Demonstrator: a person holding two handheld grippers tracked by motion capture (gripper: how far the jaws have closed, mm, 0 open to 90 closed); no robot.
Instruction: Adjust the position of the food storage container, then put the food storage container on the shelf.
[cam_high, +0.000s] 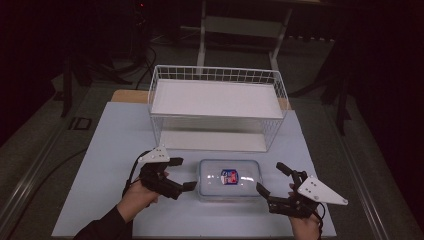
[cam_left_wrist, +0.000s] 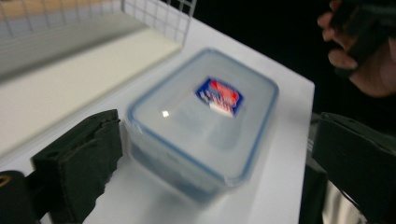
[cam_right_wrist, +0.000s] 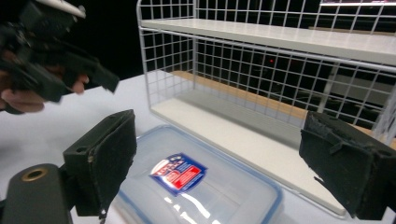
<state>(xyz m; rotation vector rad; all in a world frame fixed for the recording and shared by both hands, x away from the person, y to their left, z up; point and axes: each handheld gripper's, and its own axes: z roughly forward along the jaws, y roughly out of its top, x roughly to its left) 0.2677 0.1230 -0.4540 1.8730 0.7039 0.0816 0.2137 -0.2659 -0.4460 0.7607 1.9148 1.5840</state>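
Clear plastic box (cam_high: 229, 178), rounded, blue-rimmed, sits near side of table (cam_high: 110, 150), before white wire rack (cam_high: 218, 106). Left gripper (cam_high: 186, 175) and right gripper (cam_high: 270, 178) flank it, jaws wide, holding nothing. Gripper views show logo sticker (cam_right_wrist: 178, 173).

A clear plastic food container (cam_high: 229, 178) with rounded corners lies flat on the pale table, its long side running left to right, just in front of the white wire rack. Its see-through lid is on, edged by a thin blue seal line, and carries a red, white and blue shield-shaped label (cam_high: 230, 176) near the middle. The right gripper view shows the label (cam_right_wrist: 178, 174) upright toward that camera, and in the left gripper view the container (cam_left_wrist: 205, 119) looks blurred.
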